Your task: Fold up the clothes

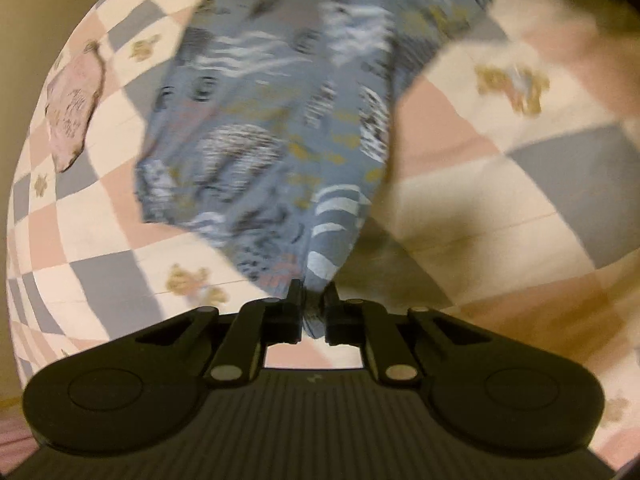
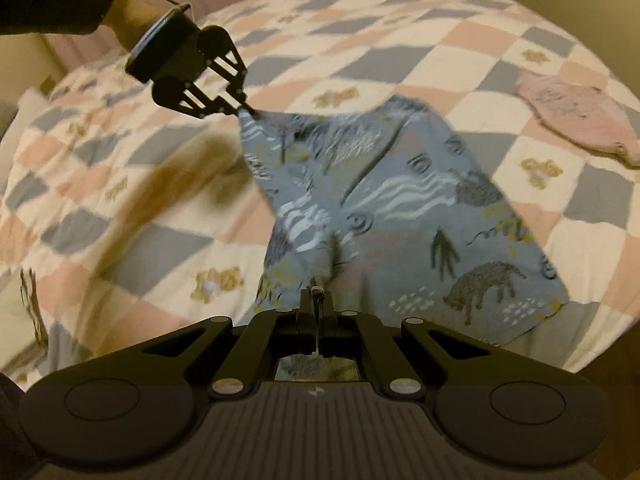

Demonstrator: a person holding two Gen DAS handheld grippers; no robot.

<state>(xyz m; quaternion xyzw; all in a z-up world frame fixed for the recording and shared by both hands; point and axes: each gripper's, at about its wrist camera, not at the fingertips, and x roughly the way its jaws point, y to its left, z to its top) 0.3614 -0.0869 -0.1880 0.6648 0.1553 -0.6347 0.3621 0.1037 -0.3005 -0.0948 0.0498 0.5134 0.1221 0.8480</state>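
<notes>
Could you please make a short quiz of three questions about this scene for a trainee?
1. True or false: both grippers are shut on the blue patterned garment.
2. What lies apart on the checkered quilt? A) pink garment B) towel C) sock
3. Fill in: the left gripper pinches a ___ of the blue garment.

Key: 1 true (right gripper as well); 2 A; 3 corner.

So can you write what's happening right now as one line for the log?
step: lifting garment | left gripper: shut on blue patterned garment | right gripper: shut on blue patterned garment | pink garment: lying on checkered quilt
</notes>
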